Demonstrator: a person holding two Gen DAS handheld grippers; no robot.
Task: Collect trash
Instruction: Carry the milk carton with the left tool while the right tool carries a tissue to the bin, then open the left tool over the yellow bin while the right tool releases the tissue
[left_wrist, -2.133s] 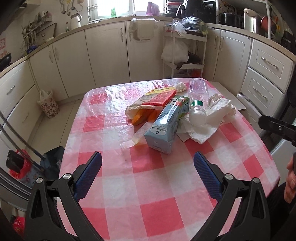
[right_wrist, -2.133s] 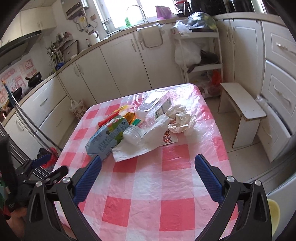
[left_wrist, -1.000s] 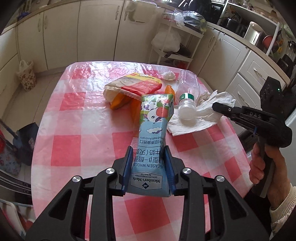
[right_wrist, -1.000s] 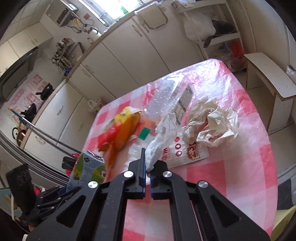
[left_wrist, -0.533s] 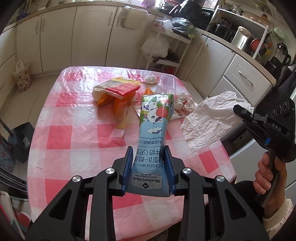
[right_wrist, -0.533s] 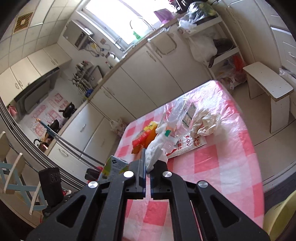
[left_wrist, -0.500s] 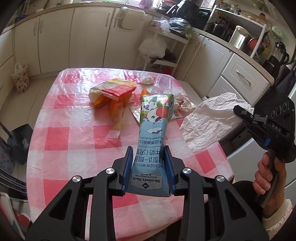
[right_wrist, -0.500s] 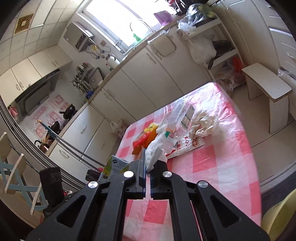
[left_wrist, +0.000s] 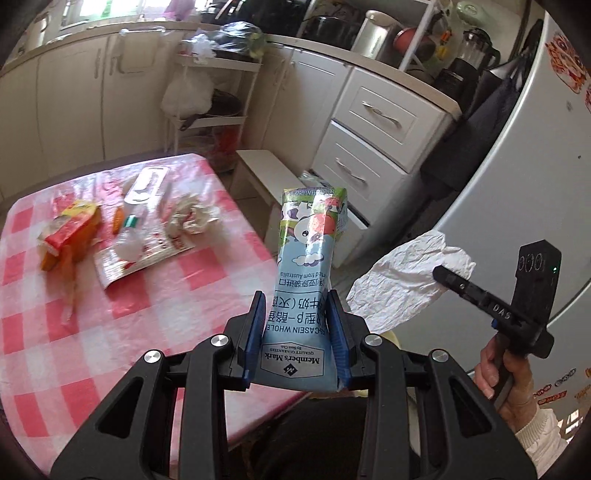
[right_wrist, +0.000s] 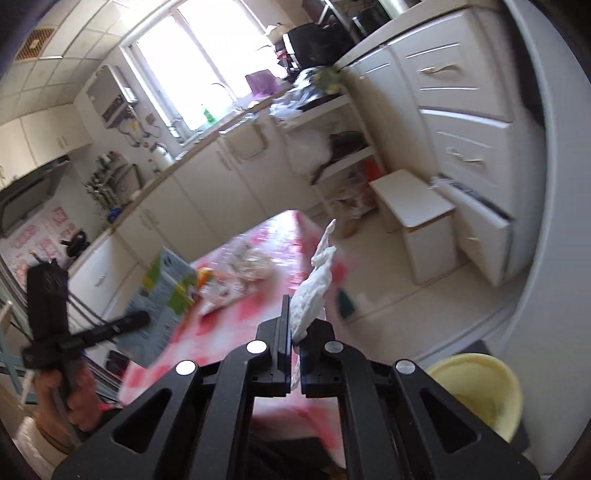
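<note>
My left gripper (left_wrist: 297, 334) clamps the light blue milk carton (left_wrist: 308, 273) near its base, beyond the table's near edge; it is light and crushable. My right gripper (right_wrist: 293, 341) pinches the limp crumpled white tissue (right_wrist: 314, 284) by one end.

1. On the milk carton (left_wrist: 308, 288) that I hold upside down in my left gripper (left_wrist: 297, 341), I read "Member's Mark" in a badge at the near end, inverted.
2. Under that name stands a smaller line, "QUALITY GUARANTEED".
3. Higher on the same carton I read "CASEIN WHOLE", its start hidden by the blue pad.
4. Further along the carton I make out "from Australia", beside rows of Chinese characters.
5. On the right gripper (left_wrist: 448, 277), its black body bears the letters "DAS".
6. The fridge (left_wrist: 524, 155) carries red stickers; I cannot read them.
</note>
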